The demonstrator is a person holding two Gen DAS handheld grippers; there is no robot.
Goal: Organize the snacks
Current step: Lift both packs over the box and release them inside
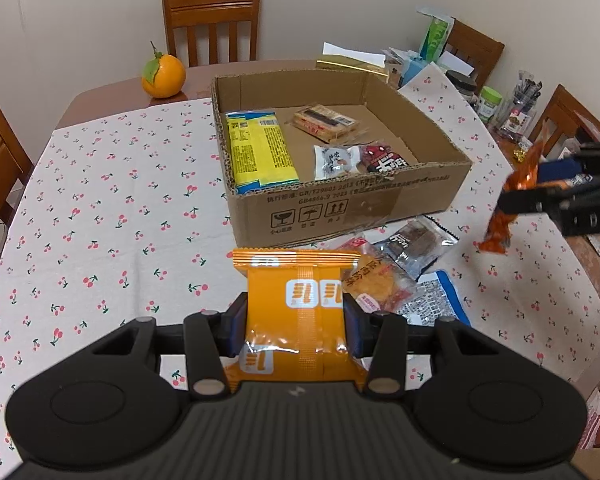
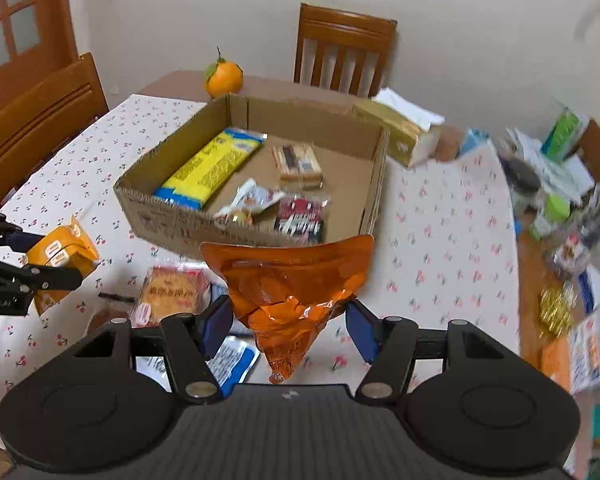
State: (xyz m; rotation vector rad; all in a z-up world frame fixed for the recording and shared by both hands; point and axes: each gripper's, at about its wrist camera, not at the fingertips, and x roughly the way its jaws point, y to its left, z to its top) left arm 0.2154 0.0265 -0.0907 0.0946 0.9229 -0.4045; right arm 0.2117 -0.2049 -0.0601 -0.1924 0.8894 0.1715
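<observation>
My left gripper (image 1: 294, 320) is shut on an orange snack packet (image 1: 296, 304) and holds it above the tablecloth, in front of the cardboard box (image 1: 340, 200). It also shows in the right wrist view (image 2: 56, 258), with the packet (image 2: 66, 250) in it. My right gripper (image 2: 290, 326) is shut on a shiny orange-red pouch (image 2: 290, 280), held above the table right of the box (image 2: 172, 220); the pouch (image 1: 516, 192) shows in the left wrist view. The box holds a yellow-blue packet (image 1: 260, 152), a biscuit pack (image 1: 326, 122) and two small snacks (image 1: 360, 160).
Loose snack packets (image 1: 384, 280) lie on the cherry-print tablecloth (image 1: 100, 220) in front of the box. An orange fruit (image 1: 164, 76) sits behind it. Jars, a tissue box (image 2: 400, 132) and clutter (image 2: 560, 184) fill the right side. Wooden chairs (image 1: 212, 24) surround the table.
</observation>
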